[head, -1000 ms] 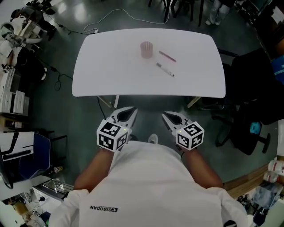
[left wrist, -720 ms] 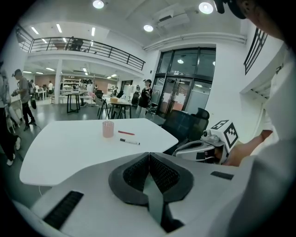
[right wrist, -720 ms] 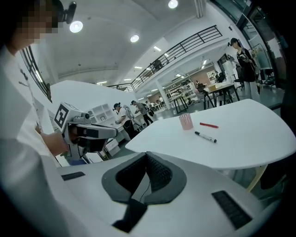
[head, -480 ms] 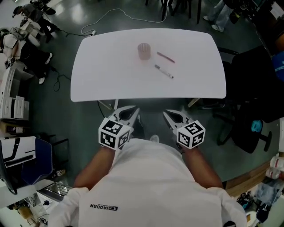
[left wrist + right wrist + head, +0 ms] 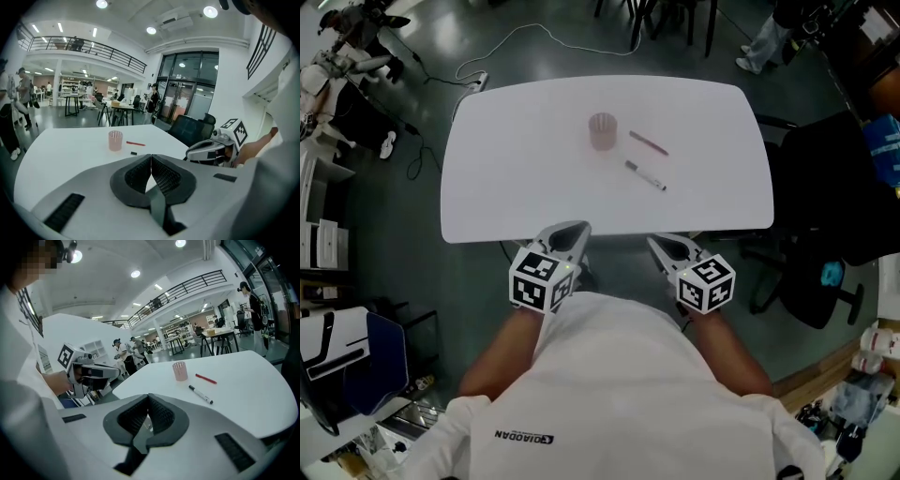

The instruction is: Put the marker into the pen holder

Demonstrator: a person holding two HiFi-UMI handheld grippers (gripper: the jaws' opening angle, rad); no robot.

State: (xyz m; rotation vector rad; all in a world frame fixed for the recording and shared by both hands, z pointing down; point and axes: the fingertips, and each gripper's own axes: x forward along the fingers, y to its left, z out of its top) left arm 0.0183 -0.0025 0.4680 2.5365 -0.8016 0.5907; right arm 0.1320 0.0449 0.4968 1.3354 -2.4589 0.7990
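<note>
Head view: nothing done yet; left gripper (image 5: 570, 231) and right gripper (image 5: 661, 244) hovering pinched together, empty, marker (image 5: 645, 175) lying ahead near pen holder (image 5: 602, 130).

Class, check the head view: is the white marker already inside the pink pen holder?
No, the white marker lies flat on the white table, beside the pen holder and apart from it.
</note>
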